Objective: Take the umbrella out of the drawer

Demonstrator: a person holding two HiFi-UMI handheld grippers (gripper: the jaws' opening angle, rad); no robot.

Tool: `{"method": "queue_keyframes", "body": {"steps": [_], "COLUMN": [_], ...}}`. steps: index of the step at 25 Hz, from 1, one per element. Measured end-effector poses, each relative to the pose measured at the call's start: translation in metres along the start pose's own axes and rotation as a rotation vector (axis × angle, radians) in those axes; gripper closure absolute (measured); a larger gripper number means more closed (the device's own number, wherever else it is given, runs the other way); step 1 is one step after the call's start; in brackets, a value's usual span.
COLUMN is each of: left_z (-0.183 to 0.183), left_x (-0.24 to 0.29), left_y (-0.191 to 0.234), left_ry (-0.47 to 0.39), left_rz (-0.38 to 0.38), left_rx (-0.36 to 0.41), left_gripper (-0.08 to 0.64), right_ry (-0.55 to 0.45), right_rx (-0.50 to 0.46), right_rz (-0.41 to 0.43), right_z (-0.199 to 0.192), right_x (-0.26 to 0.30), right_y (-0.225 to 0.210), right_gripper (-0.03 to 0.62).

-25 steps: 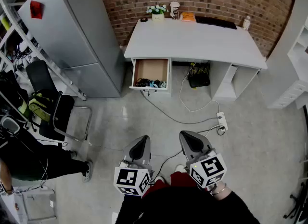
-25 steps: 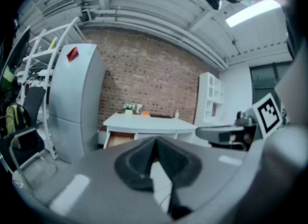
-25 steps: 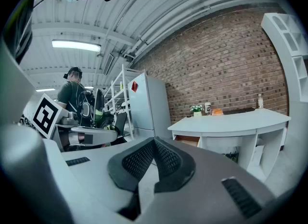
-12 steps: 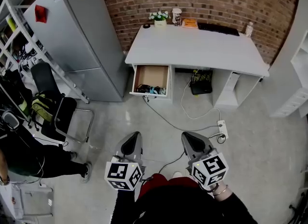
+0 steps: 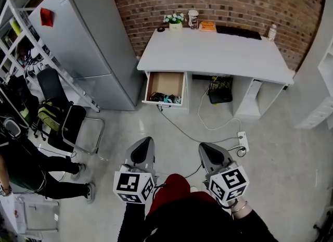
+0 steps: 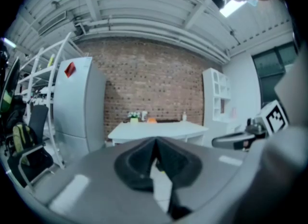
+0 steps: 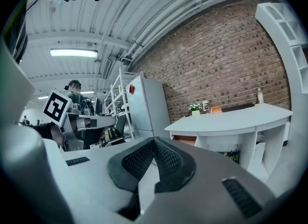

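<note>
floor room: bare tile [image 5: 156, 126] between the chair [image 5: 65, 113] at left and the power strip [image 5: 242, 141] at right, cable [image 5: 182, 125] snaking across
drawer [image 5: 165, 86]: hanging open under the white desk [image 5: 213, 52], left end, well ahead of both tongs
left gripper [image 5: 147, 142]: jaws closed, empty
right gripper [image 5: 204, 147]: closed too, holding nothing
umbrella: presumably in the dark clutter [image 5: 164, 99] at the drawer front, too small to pick out

No word, number or brand can be read anywhere. The cube [image 5: 133, 186] on the left gripper [image 5: 145, 142] and the one on the right gripper [image 5: 205, 147] bear only black-and-white square markers. The red tag [image 5: 47, 16] on the fridge [image 5: 83, 33] shows no legible print.
</note>
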State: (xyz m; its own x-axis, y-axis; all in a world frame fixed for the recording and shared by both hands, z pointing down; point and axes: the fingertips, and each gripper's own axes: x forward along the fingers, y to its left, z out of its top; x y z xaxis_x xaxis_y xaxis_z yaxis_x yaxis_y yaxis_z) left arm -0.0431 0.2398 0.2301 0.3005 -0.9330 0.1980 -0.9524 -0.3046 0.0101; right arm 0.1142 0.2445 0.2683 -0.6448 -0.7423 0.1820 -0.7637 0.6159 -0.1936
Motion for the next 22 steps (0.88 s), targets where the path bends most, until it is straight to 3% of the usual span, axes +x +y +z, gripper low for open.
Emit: {"method": "queue_keyframes", "body": {"steps": [7,22], "left_z": [-0.002,-0.013], "left_x": [0.003,0.069], "left_y": [0.011,0.047], "left_ry": [0.016,0.036], "left_rz": [0.047,-0.03], "left_rx": [0.003,-0.005], "left_gripper": [0.555,0.555], "right_ry": [0.013,0.015], "right_rx": [0.012,0.009], "right_rz": [0.005,-0.042], "right_z": [-0.003,0.003], "right_x": [0.003,0.063], "right_y": [-0.008,-0.029], "right_gripper": [0.594,0.594]}}
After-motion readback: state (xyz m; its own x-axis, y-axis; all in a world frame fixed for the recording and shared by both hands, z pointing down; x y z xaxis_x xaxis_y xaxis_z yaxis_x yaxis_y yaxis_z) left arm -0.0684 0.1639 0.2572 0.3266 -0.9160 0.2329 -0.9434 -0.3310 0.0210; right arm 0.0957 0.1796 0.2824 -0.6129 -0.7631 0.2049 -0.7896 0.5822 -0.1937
